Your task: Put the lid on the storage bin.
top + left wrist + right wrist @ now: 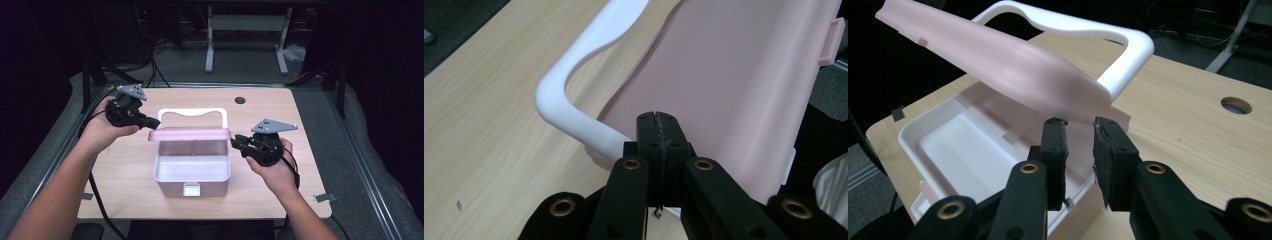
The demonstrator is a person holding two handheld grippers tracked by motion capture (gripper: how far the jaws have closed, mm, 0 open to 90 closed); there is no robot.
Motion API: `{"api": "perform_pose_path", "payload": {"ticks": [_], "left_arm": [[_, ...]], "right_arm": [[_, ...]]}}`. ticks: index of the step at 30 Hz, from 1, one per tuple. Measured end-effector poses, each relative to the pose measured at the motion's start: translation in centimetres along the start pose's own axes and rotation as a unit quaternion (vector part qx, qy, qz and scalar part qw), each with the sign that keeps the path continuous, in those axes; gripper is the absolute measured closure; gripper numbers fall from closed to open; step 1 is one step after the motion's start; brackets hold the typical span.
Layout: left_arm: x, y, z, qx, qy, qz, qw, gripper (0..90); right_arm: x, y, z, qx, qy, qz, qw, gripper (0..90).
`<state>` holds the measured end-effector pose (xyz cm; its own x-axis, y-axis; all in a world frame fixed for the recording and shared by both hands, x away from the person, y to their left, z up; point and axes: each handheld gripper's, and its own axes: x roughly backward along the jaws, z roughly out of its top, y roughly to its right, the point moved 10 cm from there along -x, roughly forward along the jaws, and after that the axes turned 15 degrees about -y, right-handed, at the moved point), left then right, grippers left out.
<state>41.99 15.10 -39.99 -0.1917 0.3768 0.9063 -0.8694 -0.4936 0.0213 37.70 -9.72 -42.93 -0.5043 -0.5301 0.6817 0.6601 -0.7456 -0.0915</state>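
A smooth pink plastic lid (190, 134) is raised over its glossy white box (192, 172) mid-worktop (300, 115). Left tool (658, 120) is pressed together at the lid's edge; right tool (1079, 127) stands slightly spread, empty.

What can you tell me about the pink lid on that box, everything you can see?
The pink lid looks like smooth matte plastic with a small latch tab on one edge. It stands raised and tilted over the open box, whose white tray shows inside, with the white handle behind it. The left claw, shut, is at its left end; the right claw, jaws apart, sits just off its right end.
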Motion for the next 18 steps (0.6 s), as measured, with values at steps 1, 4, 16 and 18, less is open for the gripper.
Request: {"api": "perform_pose_path", "payload": {"ticks": [1, 4, 16, 18], "left_arm": [[-0.1, 0.1, -0.2, -0.002, -0.001, -0.003, 1.0, 90.0], [-0.4, 0.3, -0.6, -0.002, 0.003, -0.006, 1.0, 90.0], [-1.8, 0.9, -2.3, 0.0, -0.001, -0.016, 0.9999, 90.0], [-2.1, 0.9, -2.8, 0.005, 0.0, -0.019, 0.9998, 90.0]], "right_arm": [[0.0, 0.0, -0.2, 0.002, -0.001, -0.002, 1.0, 74.0], [-0.2, -0.3, -0.8, 0.003, -0.001, 0.008, 1.0, 73.9], [-1.2, -1.0, -3.2, 0.021, -0.002, 0.013, 0.9997, 69.0], [-1.3, -1.1, -3.7, 0.02, -0.007, 0.017, 0.9996, 68.2]]}}
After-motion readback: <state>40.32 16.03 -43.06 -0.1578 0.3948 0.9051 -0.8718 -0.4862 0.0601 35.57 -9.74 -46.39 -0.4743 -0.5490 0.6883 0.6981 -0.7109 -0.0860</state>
